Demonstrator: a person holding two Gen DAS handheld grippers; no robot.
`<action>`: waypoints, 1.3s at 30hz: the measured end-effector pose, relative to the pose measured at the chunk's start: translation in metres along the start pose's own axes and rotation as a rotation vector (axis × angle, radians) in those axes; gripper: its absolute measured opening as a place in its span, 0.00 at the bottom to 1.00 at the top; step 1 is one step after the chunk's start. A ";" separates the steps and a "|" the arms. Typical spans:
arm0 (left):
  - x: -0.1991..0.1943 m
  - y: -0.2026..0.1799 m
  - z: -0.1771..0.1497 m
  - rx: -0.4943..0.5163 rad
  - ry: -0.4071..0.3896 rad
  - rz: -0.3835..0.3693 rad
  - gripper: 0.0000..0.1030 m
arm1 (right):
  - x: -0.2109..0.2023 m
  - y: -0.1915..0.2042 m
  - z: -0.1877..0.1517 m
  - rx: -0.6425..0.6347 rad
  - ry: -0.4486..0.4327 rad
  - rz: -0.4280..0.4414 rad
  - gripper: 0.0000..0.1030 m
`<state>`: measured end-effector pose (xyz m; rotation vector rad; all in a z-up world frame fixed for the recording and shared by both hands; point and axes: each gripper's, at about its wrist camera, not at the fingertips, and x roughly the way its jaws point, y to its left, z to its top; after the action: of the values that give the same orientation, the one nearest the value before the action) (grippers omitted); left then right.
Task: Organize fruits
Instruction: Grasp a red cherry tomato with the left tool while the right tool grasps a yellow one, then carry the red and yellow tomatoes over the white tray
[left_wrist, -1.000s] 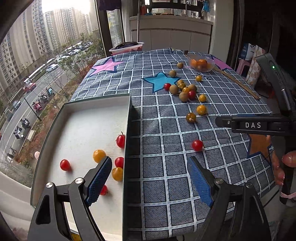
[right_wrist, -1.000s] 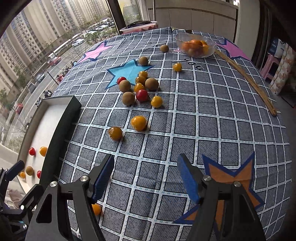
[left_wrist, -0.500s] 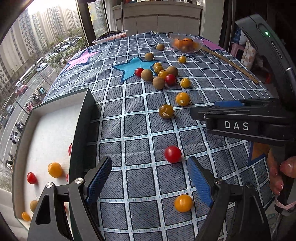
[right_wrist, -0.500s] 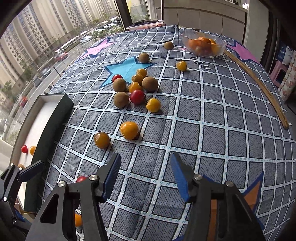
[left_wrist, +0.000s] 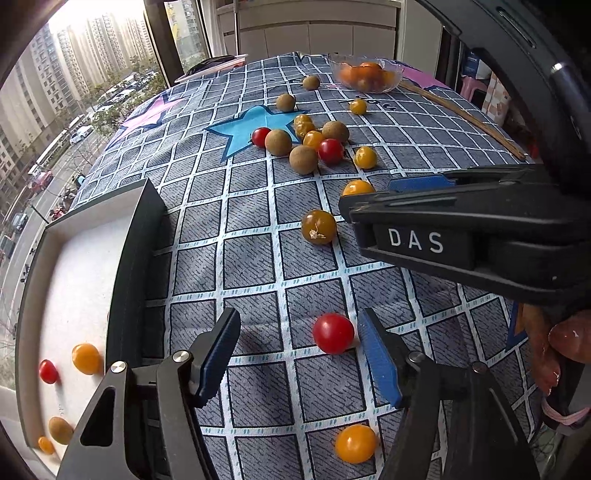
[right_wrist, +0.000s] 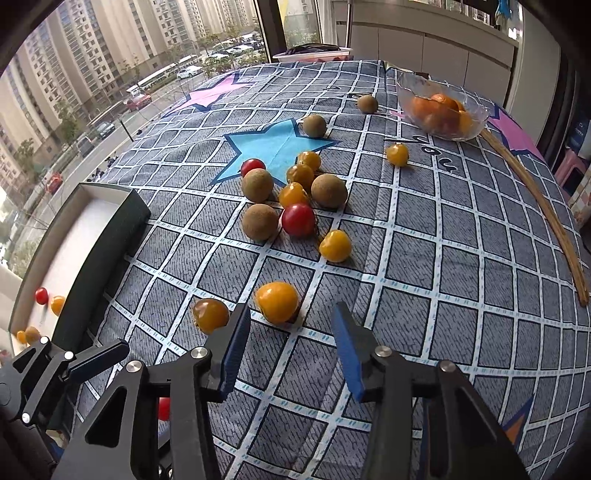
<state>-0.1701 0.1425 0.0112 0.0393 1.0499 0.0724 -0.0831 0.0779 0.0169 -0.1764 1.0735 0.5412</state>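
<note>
Left gripper (left_wrist: 299, 349): jaws closing, apart around small glossy red cherry tomato (left_wrist: 333, 333) beside the three-o'clock pad, on blue checked tablecloth (left_wrist: 255, 229). Right gripper (right_wrist: 290, 343): jaws closing, apart; yellow-orange tomato (right_wrist: 277, 301) at twelve o'clock. Both nearer their tomatoes than earlier.

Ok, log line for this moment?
left tongs: closing, red tomato between, not gripped | right tongs: closing over orange tomato | tray: some fruit in
</note>
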 end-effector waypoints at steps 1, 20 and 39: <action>0.000 0.000 0.001 -0.006 0.001 -0.007 0.58 | 0.001 0.001 0.001 0.001 -0.001 0.001 0.40; -0.016 0.008 -0.014 -0.043 -0.002 -0.104 0.20 | -0.027 -0.014 -0.032 0.090 0.005 0.038 0.24; -0.051 0.021 -0.034 -0.048 -0.047 -0.101 0.20 | -0.057 -0.006 -0.070 0.128 0.014 0.056 0.24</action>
<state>-0.2259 0.1597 0.0398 -0.0549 1.0008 0.0053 -0.1557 0.0258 0.0321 -0.0378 1.1255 0.5207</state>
